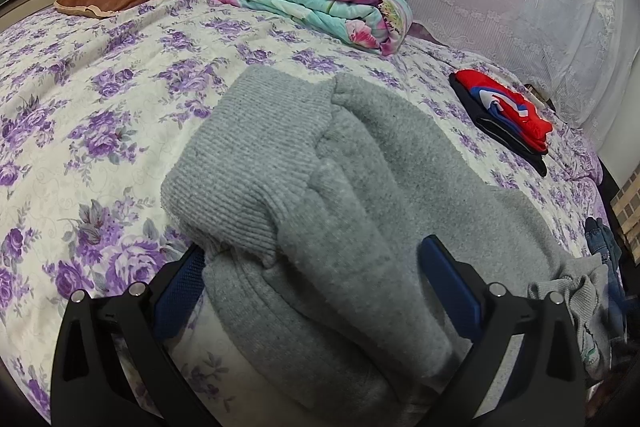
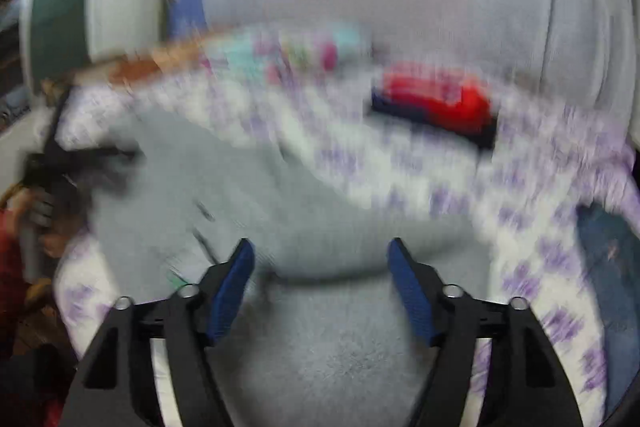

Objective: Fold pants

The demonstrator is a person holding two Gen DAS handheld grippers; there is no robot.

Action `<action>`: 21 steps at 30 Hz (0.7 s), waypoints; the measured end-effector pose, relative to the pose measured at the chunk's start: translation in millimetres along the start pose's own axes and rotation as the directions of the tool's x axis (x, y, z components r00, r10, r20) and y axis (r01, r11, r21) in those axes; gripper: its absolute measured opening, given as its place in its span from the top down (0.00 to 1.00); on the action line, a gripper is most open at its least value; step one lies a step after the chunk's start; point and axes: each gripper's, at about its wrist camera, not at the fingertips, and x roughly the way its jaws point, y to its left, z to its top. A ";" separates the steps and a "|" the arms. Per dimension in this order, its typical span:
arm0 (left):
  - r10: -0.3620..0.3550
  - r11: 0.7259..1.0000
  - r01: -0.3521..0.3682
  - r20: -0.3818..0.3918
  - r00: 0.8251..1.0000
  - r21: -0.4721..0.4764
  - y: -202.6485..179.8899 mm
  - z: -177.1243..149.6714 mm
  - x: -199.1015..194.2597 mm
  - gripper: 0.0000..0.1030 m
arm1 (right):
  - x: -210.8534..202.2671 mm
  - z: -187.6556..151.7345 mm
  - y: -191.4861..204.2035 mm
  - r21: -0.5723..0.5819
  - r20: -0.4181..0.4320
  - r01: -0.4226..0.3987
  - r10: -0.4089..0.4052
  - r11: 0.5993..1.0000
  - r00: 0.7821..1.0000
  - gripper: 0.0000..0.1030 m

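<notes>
Grey pants (image 1: pixel 320 187) on bed (image 1: pixel 80 107), red garment (image 1: pixel 508 111) nearby.

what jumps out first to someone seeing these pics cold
The bulky grey pants fill the middle of the purple-flowered bedspread, lying between the blue pads of the open left hand-held gripper. Behind them sit a turquoise and pink folded quilt and, to the right, a bright red folded garment.

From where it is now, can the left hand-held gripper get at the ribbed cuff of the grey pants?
Probably yes. The left hand-held gripper stands open, with the grey pants between its fingers, and the ribbed cuff lies just ahead on the floral bedspread. Nothing covers it.
</notes>
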 end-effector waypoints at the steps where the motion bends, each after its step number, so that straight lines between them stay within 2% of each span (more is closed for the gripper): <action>1: 0.001 1.000 -0.001 0.000 1.000 0.001 0.0 -0.1 0.1 0.04 | 9.4 -3.2 2.3 -0.002 -0.014 -0.011 0.011 1.000 1.000 0.20; 3: -0.001 1.000 0.001 -0.001 1.000 0.000 -0.4 0.1 0.4 0.04 | 5.4 -2.5 5.2 -0.007 0.012 0.000 0.000 1.000 1.000 0.20; 6: 0.001 1.000 -0.001 0.000 1.000 0.001 -0.4 -0.3 0.4 0.04 | -16.9 -1.9 1.1 -0.015 0.061 -0.033 0.034 0.999 0.998 0.18; 8: -0.001 1.000 0.001 -0.001 1.000 0.000 0.5 -0.9 1.1 0.04 | -40.1 -6.4 -10.4 0.015 0.138 -0.012 0.010 1.000 0.990 0.04; 10: -0.008 1.000 0.008 -0.007 1.000 -0.002 1.4 0.1 2.5 0.04 | -53.5 -12.4 -23.4 0.040 0.181 0.035 -0.042 0.999 0.983 0.03; 15: -0.048 0.999 0.048 -0.019 0.999 -0.025 7.1 4.5 5.2 0.04 | -19.4 -29.8 -25.8 -0.027 0.032 0.088 -0.087 0.996 0.996 0.03; 17: -0.064 0.998 0.063 -0.022 0.998 -0.030 9.4 4.0 3.7 0.04 | -20.8 -34.7 -21.0 -0.047 0.063 0.108 -0.105 0.993 0.993 0.03; 21: -0.080 0.997 0.079 -0.049 0.996 -0.023 15.8 1.3 -3.2 0.04 | -44.7 -41.4 -31.5 -0.025 0.160 0.069 -0.064 0.997 0.985 0.03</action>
